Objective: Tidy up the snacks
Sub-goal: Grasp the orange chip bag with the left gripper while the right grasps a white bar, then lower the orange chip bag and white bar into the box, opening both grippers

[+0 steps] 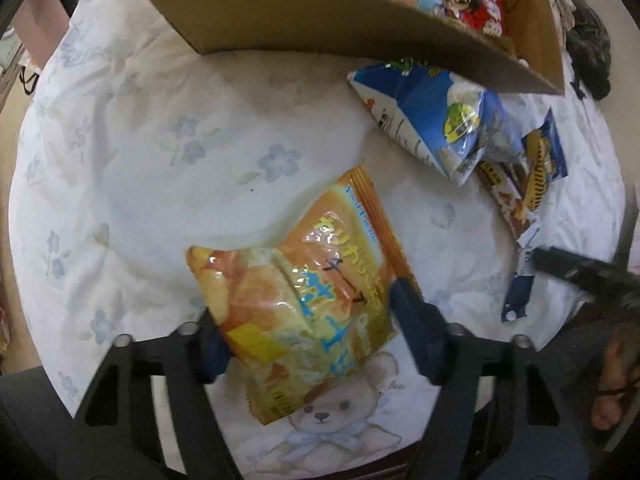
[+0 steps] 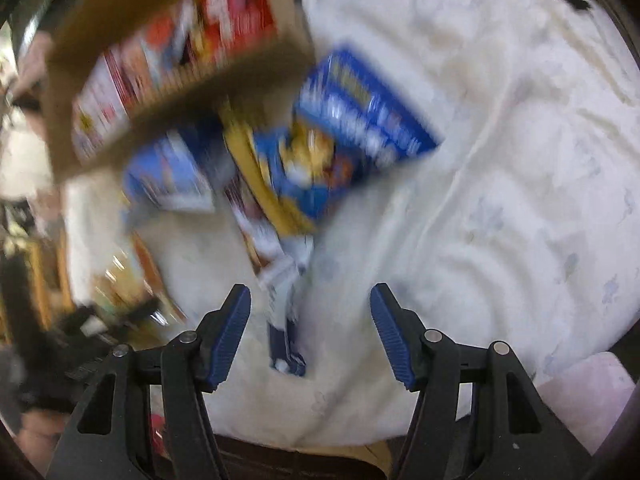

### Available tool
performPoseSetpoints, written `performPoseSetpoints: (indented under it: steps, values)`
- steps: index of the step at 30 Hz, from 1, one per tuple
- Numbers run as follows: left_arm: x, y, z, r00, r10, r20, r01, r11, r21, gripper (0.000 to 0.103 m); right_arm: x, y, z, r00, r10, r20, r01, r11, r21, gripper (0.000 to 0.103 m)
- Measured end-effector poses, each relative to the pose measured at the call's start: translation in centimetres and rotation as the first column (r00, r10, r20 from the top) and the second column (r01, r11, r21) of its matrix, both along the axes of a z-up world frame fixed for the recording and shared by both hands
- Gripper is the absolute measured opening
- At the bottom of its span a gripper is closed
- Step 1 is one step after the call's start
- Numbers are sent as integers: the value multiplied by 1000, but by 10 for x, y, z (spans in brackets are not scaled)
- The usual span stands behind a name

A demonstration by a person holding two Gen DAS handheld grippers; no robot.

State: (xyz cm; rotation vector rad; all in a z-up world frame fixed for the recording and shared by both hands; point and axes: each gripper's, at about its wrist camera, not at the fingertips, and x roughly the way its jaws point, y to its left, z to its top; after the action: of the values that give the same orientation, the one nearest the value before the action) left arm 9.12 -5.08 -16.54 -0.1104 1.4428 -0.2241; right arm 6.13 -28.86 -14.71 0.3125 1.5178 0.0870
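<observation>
Left wrist view: the left gripper (image 1: 308, 320) clamps the orange snack bag (image 1: 296, 300) on the floral cloth (image 1: 140, 152); lift it squarely toward the cardboard box (image 1: 280, 16). The right gripper (image 2: 310, 332), jaws apart and empty, straddles a narrow blue packet (image 2: 286, 344).

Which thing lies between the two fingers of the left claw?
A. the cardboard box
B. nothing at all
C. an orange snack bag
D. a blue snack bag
C: in the left wrist view, the orange snack bag lies on the flowered cloth between the blue fingers of the left claw.
</observation>
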Motion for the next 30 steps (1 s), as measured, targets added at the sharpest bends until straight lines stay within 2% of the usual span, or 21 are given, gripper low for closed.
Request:
performPoseSetpoints:
  steps: [2,3,5,7,10,14,17,20,21,26,28,30]
  values:
    - [0,2,6,1000,7,-4,-7,1000,-19,45,1,11,-5,999,44,-2,-44,998,-41,64]
    - [-1,1,11,1000,5,2,-5,1000,-23,44,1,16,-7,998,63,-5,-63,997,-53,60]
    - [-2,4,21,1000,8,14,-8,999,-31,38,0,25,-11,995,101,-13,-102,992,-79,50]
    - [-3,7,29,1000,15,20,-14,999,-48,36,-2,28,-10,993,116,-5,-116,984,-132,28]
    - [-4,12,38,1000,16,27,-14,998,-61,34,-9,23,-3,997,80,1,-80,991,-110,17]
    - [-6,26,54,998,22,52,-17,996,-83,32,-30,18,15,998,62,22,-61,998,-30,17]
    - [-10,38,74,994,42,102,-31,994,-107,31,-44,19,35,996,69,53,-71,997,28,17]
    - [-13,49,86,987,64,147,-45,990,-132,31,-55,23,62,990,80,114,-89,993,81,17]
    - [-15,51,92,983,70,168,-48,990,-132,31,-58,22,73,984,75,161,-95,988,122,17]
    - [-6,66,119,968,118,222,-78,980,-182,31,-49,3,111,954,1,299,-68,974,216,17]
    - [5,65,132,963,113,244,-66,979,-193,31,-41,-4,117,947,-30,321,-50,970,238,17]
    - [15,62,143,956,80,281,-32,984,-173,31,-27,-11,121,937,-48,345,-40,969,242,17]
